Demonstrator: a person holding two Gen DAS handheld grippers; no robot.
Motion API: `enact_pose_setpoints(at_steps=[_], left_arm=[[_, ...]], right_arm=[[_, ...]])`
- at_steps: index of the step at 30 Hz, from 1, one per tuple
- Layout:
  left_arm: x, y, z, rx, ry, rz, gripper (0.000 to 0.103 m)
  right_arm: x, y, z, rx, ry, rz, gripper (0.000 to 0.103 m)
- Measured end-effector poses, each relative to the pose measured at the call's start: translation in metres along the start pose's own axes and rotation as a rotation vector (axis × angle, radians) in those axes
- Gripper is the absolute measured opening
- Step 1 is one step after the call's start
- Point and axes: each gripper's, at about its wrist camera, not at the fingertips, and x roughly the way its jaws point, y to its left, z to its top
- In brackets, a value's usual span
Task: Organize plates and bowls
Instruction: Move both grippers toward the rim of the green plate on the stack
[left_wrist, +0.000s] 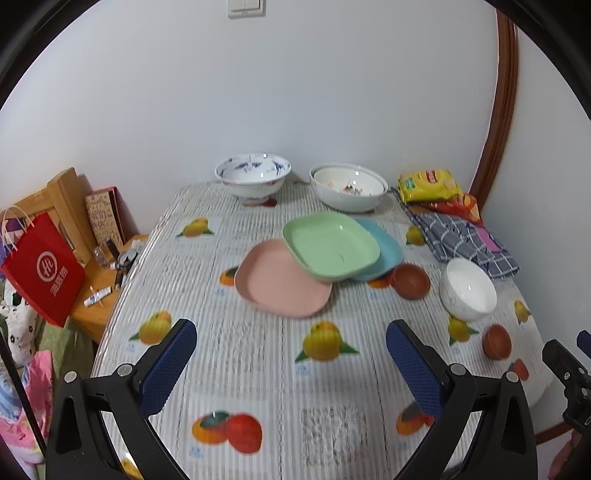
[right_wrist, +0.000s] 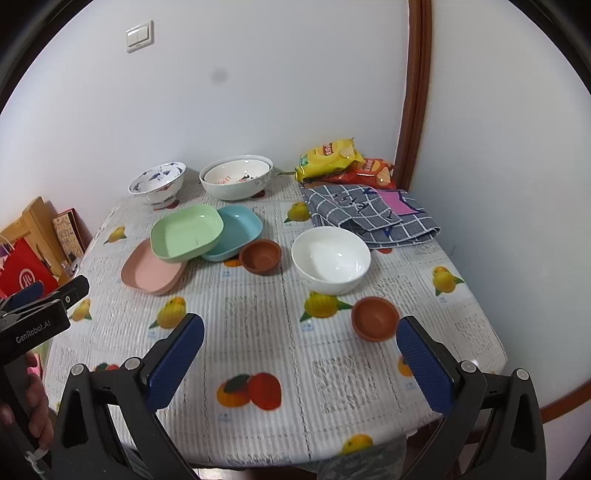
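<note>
Both claws hover wide open and empty above the near edge of the table (right_wrist: 258, 332): the left gripper (left_wrist: 291, 354) faces the plates, the right gripper (right_wrist: 301, 345) faces the small bowls. Sorting appears barely begun. Just ahead of the right claw sits one brown bowl (right_wrist: 375, 318); a second brown bowl (right_wrist: 260, 255) lies apart from it, beside a white bowl (right_wrist: 330, 258). At centre, a green plate (left_wrist: 330, 243) rests askew across a pink plate (left_wrist: 282, 282) and a blue plate (left_wrist: 382, 247), overlapped rather than squarely stacked. By the far wall stand a blue-patterned bowl (left_wrist: 253, 177) and a large white bowl (left_wrist: 349, 190) with another nested inside. Judging from this, the plates need stacking and the loose bowls gathering.
</note>
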Motion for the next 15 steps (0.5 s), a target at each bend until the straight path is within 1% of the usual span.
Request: enact_pose_setpoints(at_steps=[2,4,5,7,8,11,15], left_arm=[[0.003,-0.001,0.005,0.005,-0.023,0.014,0.103],[0.005,-0.003,0.012,0.031,-0.056,0.026,0.103],[0.007,-0.006,0.016,0.06,-0.064,0.052,0.103],[0.012,-0.009,0.024,0.087,-0.05,0.105,0.103],[0.016,-0.009,0.028,0.087,-0.049,0.108,0.103],[0.025,-0.001,0.039,0.051,-0.039,0.08,0.103],[0.045,0.012,0.056,0.0,-0.01,0.052,0.103]], right_arm=[[0.006,0.0,0.005,0.004,0.002,0.007,0.103],[0.013,0.001,0.014,0.01,-0.017,0.009,0.103],[0.015,0.001,0.017,0.013,-0.025,0.005,0.103],[0.024,0.002,0.027,0.021,-0.029,0.004,0.103],[0.029,0.003,0.032,0.023,-0.027,0.016,0.103],[0.043,0.01,0.046,0.017,-0.016,0.058,0.103],[0.059,0.029,0.062,-0.057,-0.006,0.081,0.1]])
